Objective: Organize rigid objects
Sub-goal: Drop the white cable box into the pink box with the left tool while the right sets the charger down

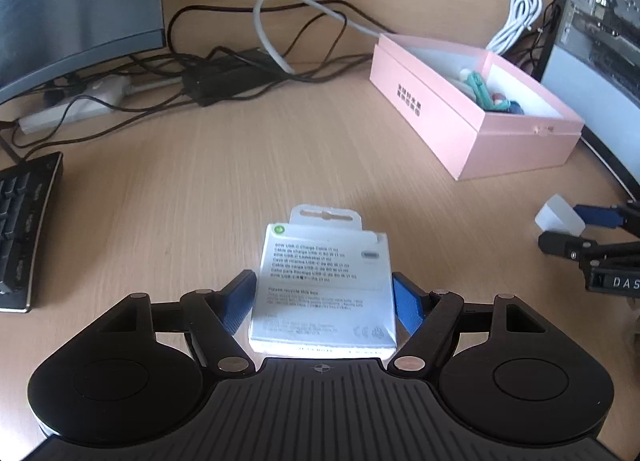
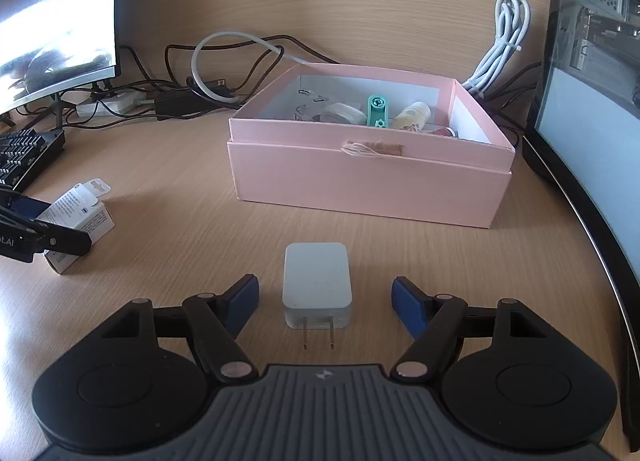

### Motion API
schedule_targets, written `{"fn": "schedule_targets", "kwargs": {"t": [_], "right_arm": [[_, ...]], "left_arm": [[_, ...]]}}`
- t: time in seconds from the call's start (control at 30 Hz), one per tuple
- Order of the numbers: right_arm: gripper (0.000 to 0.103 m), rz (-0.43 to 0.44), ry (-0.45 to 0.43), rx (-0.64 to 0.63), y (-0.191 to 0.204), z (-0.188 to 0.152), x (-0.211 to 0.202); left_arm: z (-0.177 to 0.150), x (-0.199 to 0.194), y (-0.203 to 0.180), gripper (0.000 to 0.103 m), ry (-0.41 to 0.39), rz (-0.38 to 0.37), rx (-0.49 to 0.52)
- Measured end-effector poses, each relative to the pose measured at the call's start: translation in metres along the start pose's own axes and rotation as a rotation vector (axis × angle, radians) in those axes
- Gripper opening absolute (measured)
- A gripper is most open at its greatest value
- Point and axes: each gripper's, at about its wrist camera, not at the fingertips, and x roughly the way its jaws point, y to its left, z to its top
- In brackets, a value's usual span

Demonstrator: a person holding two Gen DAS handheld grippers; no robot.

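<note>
Left wrist: left claw grips cable box, print blurred; right claw open around charger.

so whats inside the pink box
In the pink box: a green plastic piece, a cream bottle, a white round item and something red. The front wall covers the floor nearest the camera.

L gripper: blue pads either side of white cable box, touching its edges. Pink box far right, open, w/ small items. Keyboard left; cables behind.
</note>
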Motion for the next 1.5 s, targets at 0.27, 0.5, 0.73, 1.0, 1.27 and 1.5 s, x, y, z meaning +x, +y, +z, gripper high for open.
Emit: {"fn": "schedule_targets", "kwargs": {"t": [0.27, 0.5, 0.73, 1.0, 1.27, 1.5], "right_arm": [[0.034, 0.021, 0.015, -0.021, 0.005, 0.004, -0.005], [0.032, 0.013, -0.006, -0.036, -0.002, 0.011, -0.043], [0.032, -0.039, -0.05, -0.035, -0.025, 0.01, -0.09], [0.016, -0.095, -0.135, 0.011, -0.046, 0.02, -0.124], [0.031, -0.122, -0.066, 0.065, -0.061, 0.001, -0.115], [0.042, -0.132, 0.012, 0.135, -0.072, -0.026, -0.096]], "left_arm": [[-0.01, -0.007, -0.019, 0.074, -0.033, -0.018, 0.138], [-0.028, -0.039, -0.065, 0.074, -0.031, -0.155, 0.267], [0.029, -0.044, -0.1, 0.074, -0.102, -0.3, 0.259], [0.173, -0.042, -0.143, 0.074, -0.307, -0.343, 0.224], [0.171, 0.002, -0.138, 0.073, -0.214, -0.294, 0.111], [0.107, -0.009, -0.118, 0.072, -0.157, -0.268, 0.042]]}}
